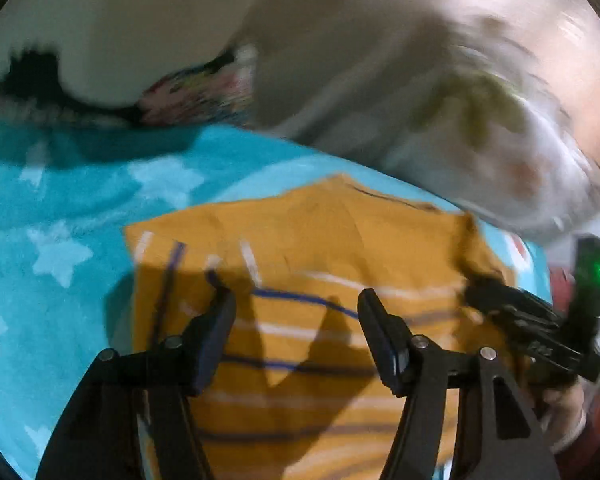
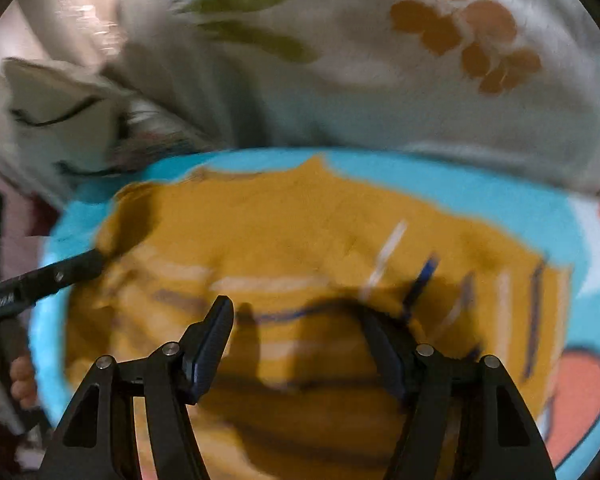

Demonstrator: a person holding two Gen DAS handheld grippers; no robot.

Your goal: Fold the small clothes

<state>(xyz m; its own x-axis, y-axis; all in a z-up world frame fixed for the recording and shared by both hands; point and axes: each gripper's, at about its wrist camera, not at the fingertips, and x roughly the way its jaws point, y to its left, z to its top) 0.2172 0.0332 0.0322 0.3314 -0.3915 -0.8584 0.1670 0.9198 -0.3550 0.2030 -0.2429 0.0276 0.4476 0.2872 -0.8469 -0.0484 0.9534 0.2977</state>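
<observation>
A mustard-yellow small garment [image 1: 340,232] with white and blue stripes lies spread on a turquoise blanket [image 1: 60,200] with pale stars. My left gripper [image 1: 296,296] hovers over the striped part, open, with nothing between its pads. In the right wrist view the same garment [image 2: 280,232] fills the middle, and my right gripper [image 2: 294,306] is open above it, also with nothing between its pads. The right gripper's fingers [image 1: 500,300] reach the garment's right edge in the left wrist view. One of the left gripper's fingers [image 2: 72,270] rests at the garment's left edge in the right wrist view.
White bedding with green and orange flower prints [image 2: 380,80] is bunched along the far side of the blanket. A pale cushion with black lines [image 2: 60,100] and a colourful patterned cloth [image 1: 196,92] lie beyond. The blanket has an orange-red print [image 2: 580,392]. A person's hand [image 2: 20,376] holds the left gripper.
</observation>
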